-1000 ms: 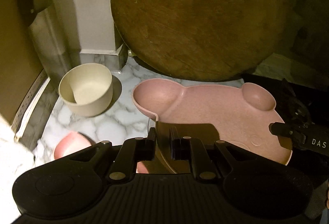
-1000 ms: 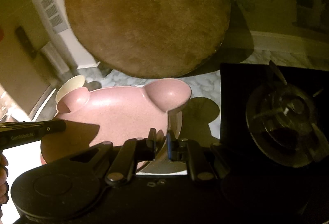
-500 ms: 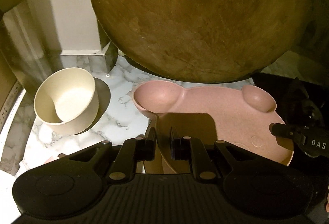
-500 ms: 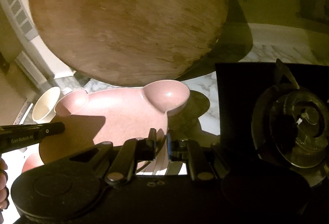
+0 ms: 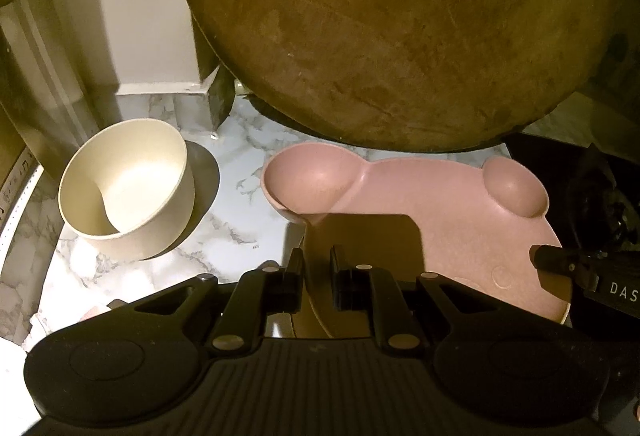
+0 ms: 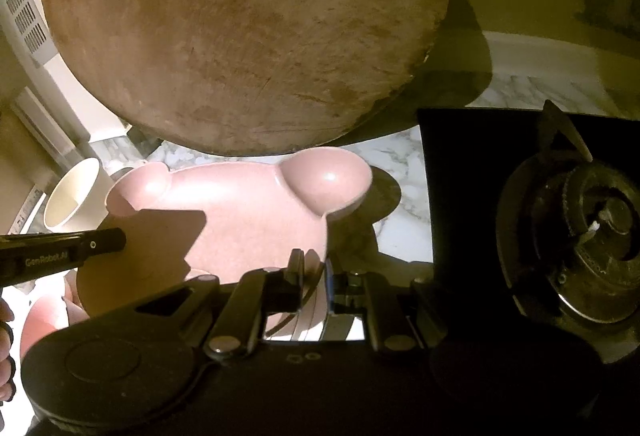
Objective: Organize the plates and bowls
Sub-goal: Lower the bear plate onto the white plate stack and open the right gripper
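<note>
A pink bear-shaped plate (image 5: 440,204) with two round ear hollows is held level between both grippers, just in front of the wooden board. My left gripper (image 5: 317,260) is shut on its left rim. In the right wrist view the same pink plate (image 6: 248,204) casts a shadow on the marble beside it, and my right gripper (image 6: 314,266) is shut on its right rim. Each gripper's tip shows in the other's view: the right gripper (image 5: 560,264) and the left gripper (image 6: 100,242). A cream bowl (image 5: 128,192) stands upright on the counter left of the plate.
A large round wooden cutting board (image 5: 400,28) leans upright close behind the plate. A black stove with a burner (image 6: 580,236) lies to the right. A pink bowl (image 6: 40,316) sits low at the left, below the plate. The marble counter (image 5: 240,172) shows between bowl and plate.
Both grippers have carried the pink plate forward and down toward the cutting board, which now fills more of each view. The pink bowl has dropped out of the left wrist view.
</note>
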Available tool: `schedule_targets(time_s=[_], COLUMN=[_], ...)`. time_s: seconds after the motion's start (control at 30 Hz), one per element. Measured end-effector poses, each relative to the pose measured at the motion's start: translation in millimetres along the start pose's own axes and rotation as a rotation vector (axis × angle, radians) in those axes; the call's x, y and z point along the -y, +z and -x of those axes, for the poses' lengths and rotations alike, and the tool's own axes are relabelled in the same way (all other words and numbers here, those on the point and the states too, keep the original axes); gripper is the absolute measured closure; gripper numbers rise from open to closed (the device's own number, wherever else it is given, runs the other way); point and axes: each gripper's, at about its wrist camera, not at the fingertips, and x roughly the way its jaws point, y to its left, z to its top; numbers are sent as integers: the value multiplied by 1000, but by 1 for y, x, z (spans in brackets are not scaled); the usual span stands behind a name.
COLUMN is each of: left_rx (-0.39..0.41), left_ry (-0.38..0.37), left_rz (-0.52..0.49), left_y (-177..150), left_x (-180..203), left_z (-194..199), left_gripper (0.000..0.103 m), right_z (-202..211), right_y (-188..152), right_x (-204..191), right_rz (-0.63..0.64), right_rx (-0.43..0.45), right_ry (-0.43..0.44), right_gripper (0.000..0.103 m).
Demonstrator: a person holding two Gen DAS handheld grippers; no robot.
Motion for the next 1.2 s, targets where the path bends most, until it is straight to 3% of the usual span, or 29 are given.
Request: schedule_targets(time_s=[0.13, 0.63, 1.13, 1.2], left_rx=[-13, -28, 52, 63], left_ry=[11, -6, -20, -19], left_rz=[-5, -1, -29, -23], left_y=[-4, -18, -47, -52], left_x=[0, -1, 25, 25], left_z=[-2, 20, 80, 88], left_gripper=[90, 90, 89, 81], right_z=[-3, 15, 65, 72], right_y=[-3, -15, -35, -38], right_x=[0, -7, -33, -36], right_rz=[-2, 3, 77, 90], right_rx=[-13, -2, 53, 60], right_ry=[-4, 4, 101, 113], right_gripper=[93, 75, 63, 62])
